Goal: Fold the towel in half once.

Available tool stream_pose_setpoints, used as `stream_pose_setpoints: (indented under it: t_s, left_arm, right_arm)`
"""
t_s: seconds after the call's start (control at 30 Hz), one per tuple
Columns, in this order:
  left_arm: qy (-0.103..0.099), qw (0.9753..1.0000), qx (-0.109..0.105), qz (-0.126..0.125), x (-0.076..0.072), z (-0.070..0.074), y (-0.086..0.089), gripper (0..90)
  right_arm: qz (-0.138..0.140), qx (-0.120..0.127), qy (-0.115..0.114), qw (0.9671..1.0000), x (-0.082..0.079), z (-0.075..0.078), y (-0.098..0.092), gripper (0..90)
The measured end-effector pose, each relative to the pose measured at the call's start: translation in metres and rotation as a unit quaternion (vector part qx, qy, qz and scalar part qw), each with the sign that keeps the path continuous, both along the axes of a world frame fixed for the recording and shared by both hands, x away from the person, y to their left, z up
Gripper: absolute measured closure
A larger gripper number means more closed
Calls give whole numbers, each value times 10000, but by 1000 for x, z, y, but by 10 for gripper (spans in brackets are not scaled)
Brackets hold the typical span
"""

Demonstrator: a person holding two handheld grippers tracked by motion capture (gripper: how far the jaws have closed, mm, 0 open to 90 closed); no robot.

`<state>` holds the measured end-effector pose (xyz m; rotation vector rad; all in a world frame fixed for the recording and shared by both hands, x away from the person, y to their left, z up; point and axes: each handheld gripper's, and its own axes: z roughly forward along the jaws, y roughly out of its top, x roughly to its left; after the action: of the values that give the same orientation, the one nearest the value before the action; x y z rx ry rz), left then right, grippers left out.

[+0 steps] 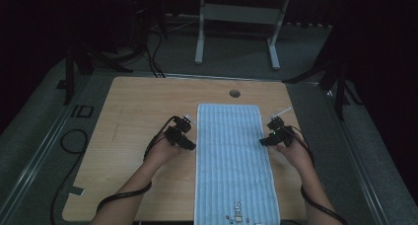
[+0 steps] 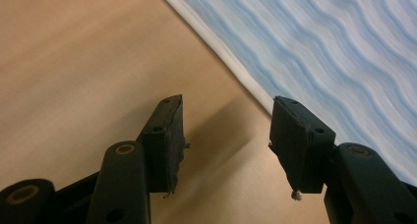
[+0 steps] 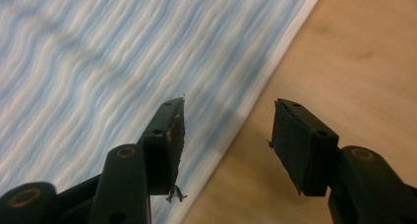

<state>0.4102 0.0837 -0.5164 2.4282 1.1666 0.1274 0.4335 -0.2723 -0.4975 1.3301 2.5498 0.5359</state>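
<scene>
Dim room, wooden table [image 1: 133, 106] with a cable hole [image 1: 235, 93] near its far edge | blue striped towel [image 1: 231, 156] flat along the middle, reaching the near edge | left gripper [image 1: 191, 146] at its left edge, jaws spread, holding nothing | right gripper [image 1: 262, 142] at its right edge, jaws spread astride the hem | nothing between grippers and towel.

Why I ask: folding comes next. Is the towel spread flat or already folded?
Spread flat: the towel lies as one long strip on the table, no fold visible.
</scene>
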Motion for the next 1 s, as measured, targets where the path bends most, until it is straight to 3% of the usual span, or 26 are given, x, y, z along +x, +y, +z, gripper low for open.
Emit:
stream_pose_setpoints:
  t_s: [0.03, 0.13, 0.3, 0.33, 0.63, 0.83, 1.0]
  left_arm:
    - [-39, 9999, 31, 93, 9, 0, -2, 466]
    - [-20, 9998, -33, 181, 21, -1, -5, 466]
    - [2, 9997, -47, 243, 30, -3, -11, 465]
    - [27, 9996, -2, 275, 36, -5, -15, 465]
    - [-10, 9993, 80, 360, 45, -12, -25, 450]
    - [-155, 9989, 188, 410, 44, -13, -32, 448]
    - [-253, 9987, 260, 352, 44, -13, -37, 528]
  right_arm:
    - [0, 0, 0, 10000, 0, 0, 0, 481]
    - [-210, -67, 104, 9997, 21, 0, 0, 509]
    - [-368, -56, 182, 9991, 37, -5, 0, 509]
    - [-515, -65, 233, 9984, 46, -9, 0, 506]
    - [-638, -179, 265, 9975, 57, -16, 9, 501]
    - [-619, -279, 333, 9971, 60, -24, 14, 510]
    - [-560, -206, 400, 9974, 60, -24, 15, 595]
